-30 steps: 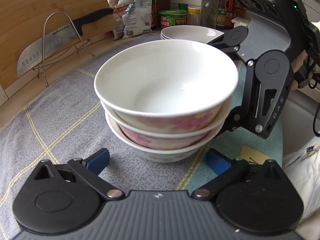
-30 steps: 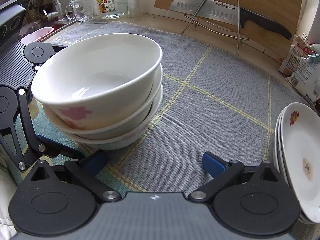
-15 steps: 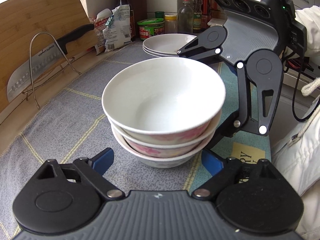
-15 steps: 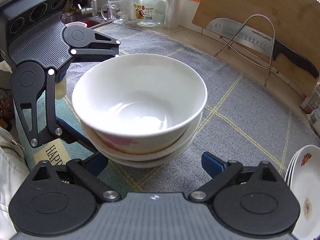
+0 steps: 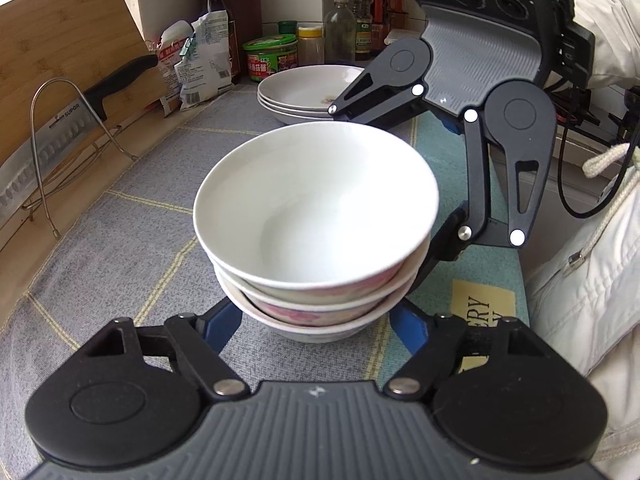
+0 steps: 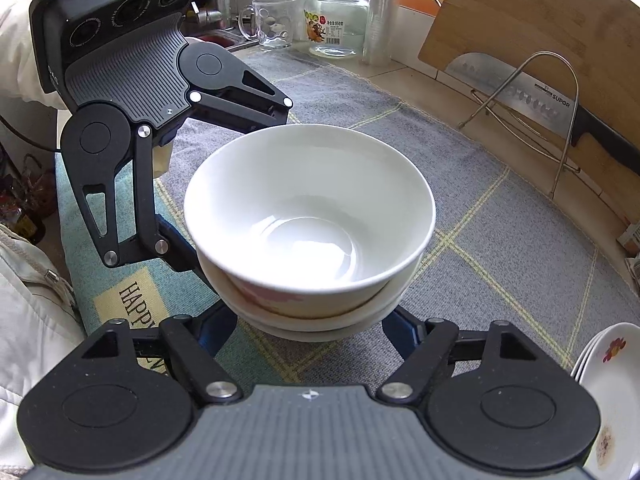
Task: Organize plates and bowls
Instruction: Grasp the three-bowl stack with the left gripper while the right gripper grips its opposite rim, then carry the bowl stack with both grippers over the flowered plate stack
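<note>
Three white bowls with pink flowers stand nested as a bowl stack (image 5: 316,216) (image 6: 312,208) on a grey mat (image 5: 132,220). My left gripper (image 5: 314,326) reaches in from one side with the stack between its blue pads (image 5: 222,326). Its jaws are closing, and the pads lie against the lowest bowl under its rim. From the opposite side my right gripper (image 6: 310,330) is shut on that same lowest bowl, its blue pads (image 6: 218,332) against the wall. A pile of white plates (image 5: 304,88) (image 6: 612,392) sits further along the mat.
A cleaver on a wire rack (image 5: 60,124) (image 6: 532,92) leans against a wooden cutting board (image 5: 68,36) at the back. Bottles and jars (image 5: 272,58), snack bags (image 5: 200,68) and a glass jar (image 6: 336,20) line the counter's far edge. A person's white sleeve (image 5: 600,48) is close by.
Both grippers' jaws have come in from wide open onto the lowest bowl. Both hands have rolled, so the stack now sits centred between each pair of pads.
</note>
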Action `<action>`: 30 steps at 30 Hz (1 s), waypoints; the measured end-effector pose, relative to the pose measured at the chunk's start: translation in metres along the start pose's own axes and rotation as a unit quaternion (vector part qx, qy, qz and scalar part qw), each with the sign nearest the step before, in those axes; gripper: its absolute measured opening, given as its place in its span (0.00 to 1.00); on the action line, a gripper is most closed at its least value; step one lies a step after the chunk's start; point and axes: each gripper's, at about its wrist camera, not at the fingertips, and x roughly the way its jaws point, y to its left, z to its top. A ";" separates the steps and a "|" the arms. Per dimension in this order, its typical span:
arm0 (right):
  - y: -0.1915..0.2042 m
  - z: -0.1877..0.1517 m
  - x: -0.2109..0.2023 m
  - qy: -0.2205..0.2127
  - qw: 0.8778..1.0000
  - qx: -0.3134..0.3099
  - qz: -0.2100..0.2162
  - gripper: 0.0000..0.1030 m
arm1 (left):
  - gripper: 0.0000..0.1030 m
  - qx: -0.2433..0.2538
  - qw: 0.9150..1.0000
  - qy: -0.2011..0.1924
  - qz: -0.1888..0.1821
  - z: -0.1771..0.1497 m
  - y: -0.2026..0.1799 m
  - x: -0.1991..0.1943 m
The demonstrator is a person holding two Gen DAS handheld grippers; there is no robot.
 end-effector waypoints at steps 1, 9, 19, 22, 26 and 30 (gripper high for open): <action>-0.001 -0.001 -0.001 0.000 1.000 0.000 0.003 0.81 | 0.78 0.001 1.000 0.001 -0.003 0.001 0.001 0.000; -0.005 0.001 0.000 0.004 1.000 -0.009 0.013 0.81 | 0.81 0.017 1.000 0.009 -0.015 0.004 0.005 0.003; -0.007 0.007 0.005 0.007 0.999 -0.032 0.021 0.85 | 0.82 0.035 0.999 0.017 -0.022 0.005 0.009 0.007; -0.009 0.007 0.005 0.008 0.999 -0.036 0.027 0.85 | 0.83 0.036 0.999 0.016 -0.026 0.005 0.011 0.008; -0.010 0.007 0.007 0.006 0.999 -0.036 0.033 0.88 | 0.83 0.038 0.999 0.017 -0.027 0.005 0.013 0.008; -0.010 0.007 0.007 0.007 0.999 -0.041 0.035 0.88 | 0.82 0.037 0.999 0.015 -0.028 0.004 0.013 0.007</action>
